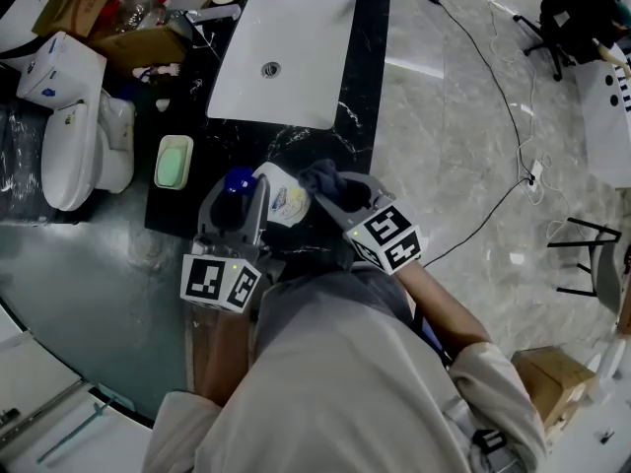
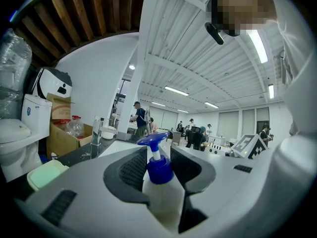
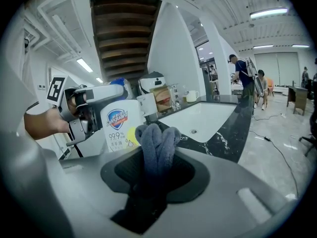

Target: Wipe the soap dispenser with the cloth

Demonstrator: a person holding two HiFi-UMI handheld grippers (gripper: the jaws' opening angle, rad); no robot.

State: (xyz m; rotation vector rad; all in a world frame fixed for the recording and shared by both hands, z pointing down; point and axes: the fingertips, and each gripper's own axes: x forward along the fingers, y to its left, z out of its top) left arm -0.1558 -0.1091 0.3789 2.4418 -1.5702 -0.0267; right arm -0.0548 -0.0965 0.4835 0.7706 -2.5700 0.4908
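Far left, beside the dark worktop point(image 1: 367, 87): one white toilet point(image 1: 79, 151). On the worktop, one green soap dish point(image 1: 174, 162), then one white sink point(image 1: 286, 57). Nearer, two claws side by side above the worktop's near edge. First the left claw point(image 2: 159, 155), clenched on the one soap dispenser point(image 2: 161, 195): white bottle upright, blue pump on top. Then the right claw point(image 3: 156, 157), grasping the one grey cloth point(image 3: 154, 138), folded end just at the dispenser's labelled side; contact unclear.
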